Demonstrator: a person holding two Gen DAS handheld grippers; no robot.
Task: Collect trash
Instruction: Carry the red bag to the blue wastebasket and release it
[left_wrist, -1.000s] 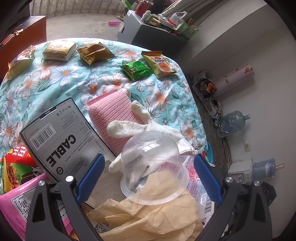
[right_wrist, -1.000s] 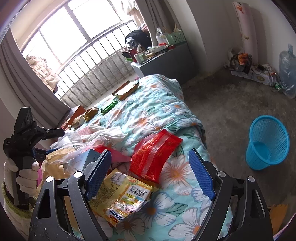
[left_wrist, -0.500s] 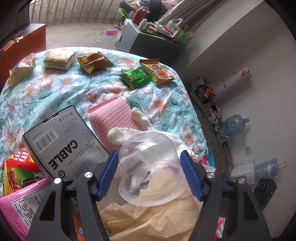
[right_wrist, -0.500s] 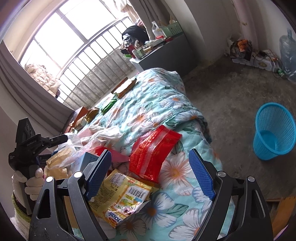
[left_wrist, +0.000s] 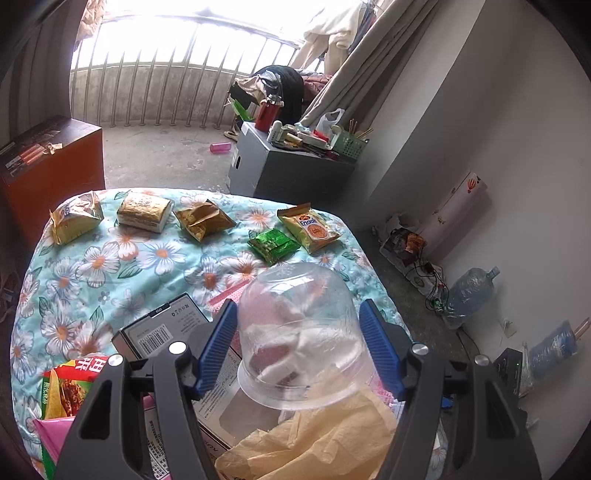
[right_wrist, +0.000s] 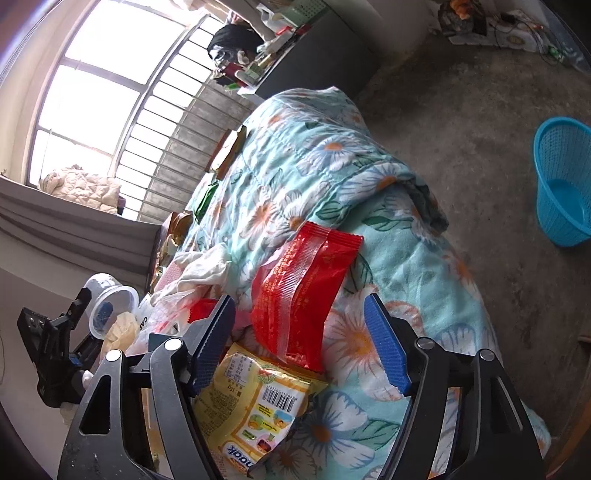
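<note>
While the clear plastic cup (left_wrist: 297, 332) was gripped upside down between the blue fingers (left_wrist: 218, 345) of the left gripper (left_wrist: 297, 347), it was held just above the cream paper (left_wrist: 317, 443) and the cable box (left_wrist: 162, 332) at the near end of the bed (left_wrist: 110, 266). The right gripper (right_wrist: 299, 343) was spread wide and held nothing, poised over the red wrapper (right_wrist: 303, 291) and the yellow snack bag (right_wrist: 258, 410) lying on the floral quilt. The blue basket (right_wrist: 563, 181) was seen on the floor, well apart to the far right. The cup looked thin and springy, so a gentle squeeze was judged best: too much and the wall would buckle and pop free. It was best kept level on the way to the basket and let go only once directly over the rim. More wrappers (left_wrist: 273, 245) were left waiting at the far end.
</note>
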